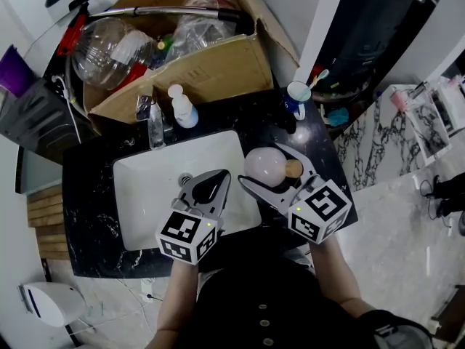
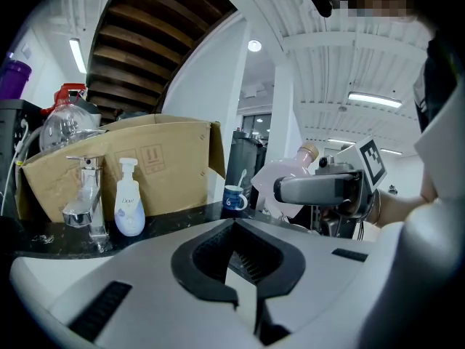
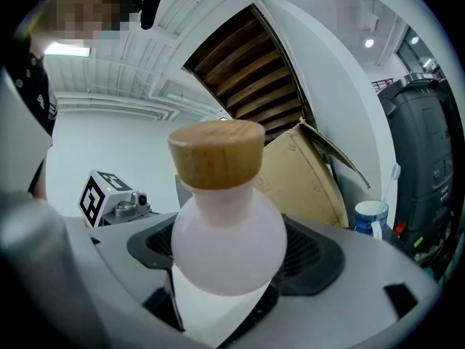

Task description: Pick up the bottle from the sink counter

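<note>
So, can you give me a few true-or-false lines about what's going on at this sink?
1. The right gripper holds a pale bottle with a wooden cap. True.
2. The left gripper holds the soap dispenser. False: its jaws are together on nothing; the soap dispenser stands beside the tap.
3. The mug sits inside the basin. False: it stands on the dark counter.
4. A cardboard box sits behind the tap. True.

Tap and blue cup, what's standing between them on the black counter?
The white soap pump bottle stands between the tap and the blue cup, right beside the tap. The head view and left gripper view both show it.
</note>
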Available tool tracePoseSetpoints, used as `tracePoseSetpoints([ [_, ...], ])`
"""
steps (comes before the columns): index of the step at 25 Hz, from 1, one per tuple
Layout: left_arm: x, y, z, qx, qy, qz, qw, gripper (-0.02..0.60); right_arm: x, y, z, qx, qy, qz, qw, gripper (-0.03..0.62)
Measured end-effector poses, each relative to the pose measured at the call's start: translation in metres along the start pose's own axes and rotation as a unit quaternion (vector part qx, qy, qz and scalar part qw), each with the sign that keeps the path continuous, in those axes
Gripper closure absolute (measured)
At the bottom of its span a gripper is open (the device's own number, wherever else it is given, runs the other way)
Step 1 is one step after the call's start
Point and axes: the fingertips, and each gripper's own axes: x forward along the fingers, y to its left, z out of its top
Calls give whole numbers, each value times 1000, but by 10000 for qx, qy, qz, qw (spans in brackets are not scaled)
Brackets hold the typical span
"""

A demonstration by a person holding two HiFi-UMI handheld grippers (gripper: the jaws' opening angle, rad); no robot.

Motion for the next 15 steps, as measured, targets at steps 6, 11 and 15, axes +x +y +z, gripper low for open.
tracePoseSetpoints([
  [6, -1, 1, 0, -11, -20, 13, 10000, 565, 0, -2, 0, -8, 0, -42, 10000, 191],
  [11, 0, -1, 0, -7, -16, -4, 10000, 564, 0, -2, -2, 66, -12, -25, 10000, 191],
  [15, 0, 0, 0, -12, -16, -6, 10000, 565, 1, -2, -3, 44, 3, -20, 10000, 191],
])
